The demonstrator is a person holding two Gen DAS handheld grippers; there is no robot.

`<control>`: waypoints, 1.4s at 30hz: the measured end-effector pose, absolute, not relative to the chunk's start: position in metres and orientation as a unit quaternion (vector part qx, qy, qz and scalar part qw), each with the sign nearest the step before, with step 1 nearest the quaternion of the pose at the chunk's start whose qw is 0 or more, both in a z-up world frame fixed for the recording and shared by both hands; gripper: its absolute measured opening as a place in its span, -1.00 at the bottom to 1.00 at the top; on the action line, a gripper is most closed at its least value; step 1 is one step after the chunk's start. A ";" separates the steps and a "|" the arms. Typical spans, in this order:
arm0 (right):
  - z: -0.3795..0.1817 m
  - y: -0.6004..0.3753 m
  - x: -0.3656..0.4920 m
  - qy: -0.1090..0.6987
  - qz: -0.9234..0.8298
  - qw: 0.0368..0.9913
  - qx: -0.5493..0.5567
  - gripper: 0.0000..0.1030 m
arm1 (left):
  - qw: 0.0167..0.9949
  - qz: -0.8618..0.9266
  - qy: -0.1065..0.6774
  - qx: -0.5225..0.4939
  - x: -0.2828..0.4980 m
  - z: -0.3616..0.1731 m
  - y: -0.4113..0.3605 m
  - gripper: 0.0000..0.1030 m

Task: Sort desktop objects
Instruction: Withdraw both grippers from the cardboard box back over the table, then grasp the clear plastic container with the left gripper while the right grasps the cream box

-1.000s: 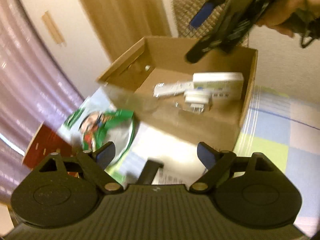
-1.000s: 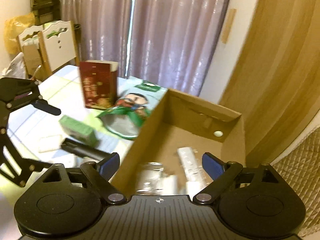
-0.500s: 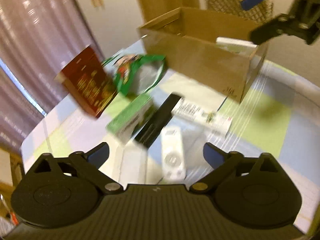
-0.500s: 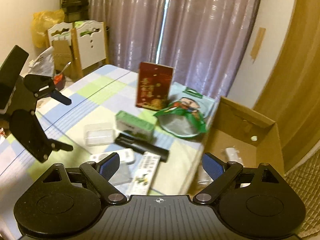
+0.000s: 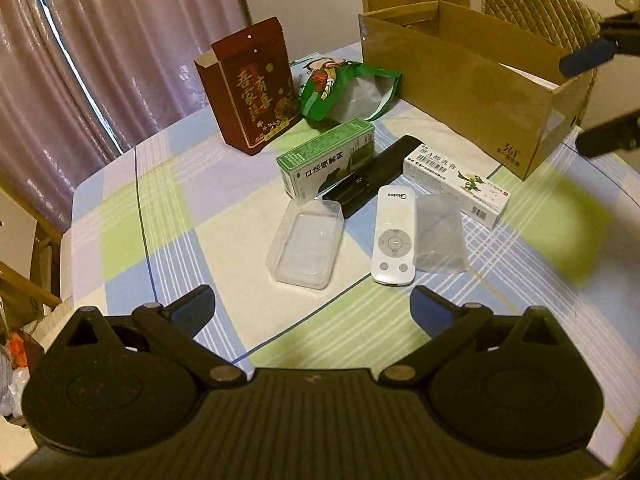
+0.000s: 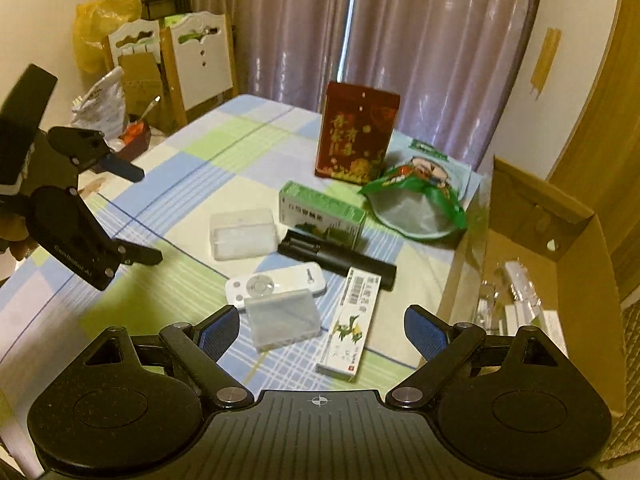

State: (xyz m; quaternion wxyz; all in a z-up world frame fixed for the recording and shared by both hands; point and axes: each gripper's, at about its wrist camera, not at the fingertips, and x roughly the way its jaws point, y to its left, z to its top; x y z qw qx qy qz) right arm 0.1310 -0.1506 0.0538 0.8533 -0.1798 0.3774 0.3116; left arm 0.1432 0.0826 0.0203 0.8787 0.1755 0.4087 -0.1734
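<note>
On the checked tablecloth lie a white remote [image 5: 393, 235] [image 6: 276, 286], a clear plastic tray [image 5: 307, 243] [image 6: 243, 233], a clear lid [image 5: 440, 239] [image 6: 283, 318], a black bar [image 5: 370, 176] [image 6: 336, 260], a green box [image 5: 326, 160] [image 6: 322, 214] and a long white box [image 5: 456, 182] [image 6: 350, 326]. A cardboard box [image 5: 460, 84] [image 6: 560, 280] holds white items. My left gripper [image 5: 312, 306] [image 6: 138, 214] is open and empty, above the table near the tray. My right gripper [image 6: 322, 330] [image 5: 588, 98] is open and empty, beside the cardboard box.
A red carton [image 5: 254, 86] [image 6: 356, 136] stands upright at the back, with a green snack bag [image 5: 346, 88] [image 6: 416, 196] beside it. Curtains hang behind the table. A wicker chair [image 5: 536, 4] stands behind the cardboard box. Clutter and small chairs [image 6: 176, 64] sit past the far table edge.
Both grippers have pulled back from the cardboard box and stay open. The left one has swung toward the loose objects on the table; the right one now looks across the table.
</note>
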 end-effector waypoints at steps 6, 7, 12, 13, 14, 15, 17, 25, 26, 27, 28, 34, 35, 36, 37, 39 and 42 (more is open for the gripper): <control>0.036 -0.148 0.136 0.407 0.284 0.853 -0.161 0.78 | 0.879 -0.172 0.408 0.174 0.147 0.013 0.084 0.98; 0.034 -0.147 0.137 0.412 0.279 0.853 -0.157 0.78 | 0.879 -0.173 0.409 0.174 0.148 0.011 0.084 0.98; 0.031 -0.146 0.140 0.427 0.265 0.852 -0.146 0.78 | 0.879 -0.173 0.412 0.166 0.155 0.001 0.084 0.98; 0.032 -0.145 0.141 0.428 0.265 0.851 -0.149 0.78 | 0.879 -0.172 0.414 0.163 0.157 -0.002 0.085 0.98; 0.033 -0.144 0.141 0.428 0.264 0.851 -0.153 0.78 | 0.880 -0.171 0.414 0.160 0.159 -0.005 0.086 0.98; 0.035 -0.143 0.142 0.427 0.262 0.851 -0.158 0.78 | 0.880 -0.171 0.414 0.157 0.161 -0.008 0.087 0.98; 0.041 -0.141 0.144 0.426 0.257 0.851 -0.167 0.78 | 0.881 -0.170 0.413 0.154 0.167 -0.013 0.090 0.98; 0.058 -0.126 0.146 0.414 0.256 0.858 -0.166 0.78 | 0.893 -0.148 0.405 0.127 0.193 -0.032 0.113 0.98; 0.057 -0.123 0.146 0.410 0.261 0.858 -0.166 0.78 | 0.894 -0.143 0.404 0.128 0.195 -0.033 0.114 0.98; 0.054 -0.120 0.145 0.406 0.267 0.858 -0.166 0.78 | 0.895 -0.143 0.402 0.129 0.196 -0.033 0.115 0.98; 0.049 -0.118 0.143 0.401 0.277 0.857 -0.167 0.78 | 0.896 -0.144 0.400 0.130 0.198 -0.034 0.116 0.98; 0.013 -0.120 0.134 0.417 0.271 0.851 -0.167 0.78 | 0.895 -0.139 0.400 0.139 0.205 -0.038 0.116 0.98; 0.007 -0.121 0.134 0.418 0.266 0.852 -0.167 0.78 | 0.896 -0.139 0.400 0.138 0.205 -0.037 0.116 0.98; 0.003 -0.122 0.134 0.417 0.262 0.854 -0.169 0.78 | 0.896 -0.140 0.399 0.136 0.206 -0.037 0.115 0.98; -0.001 -0.123 0.136 0.416 0.256 0.856 -0.170 0.78 | 0.896 -0.142 0.399 0.134 0.206 -0.036 0.114 0.98; -0.007 -0.126 0.141 0.419 0.242 0.859 -0.168 0.78 | 0.895 -0.150 0.399 0.134 0.206 -0.036 0.110 0.98; -0.012 -0.131 0.149 0.421 0.225 0.864 -0.161 0.78 | 0.892 -0.164 0.395 0.148 0.208 -0.036 0.100 0.98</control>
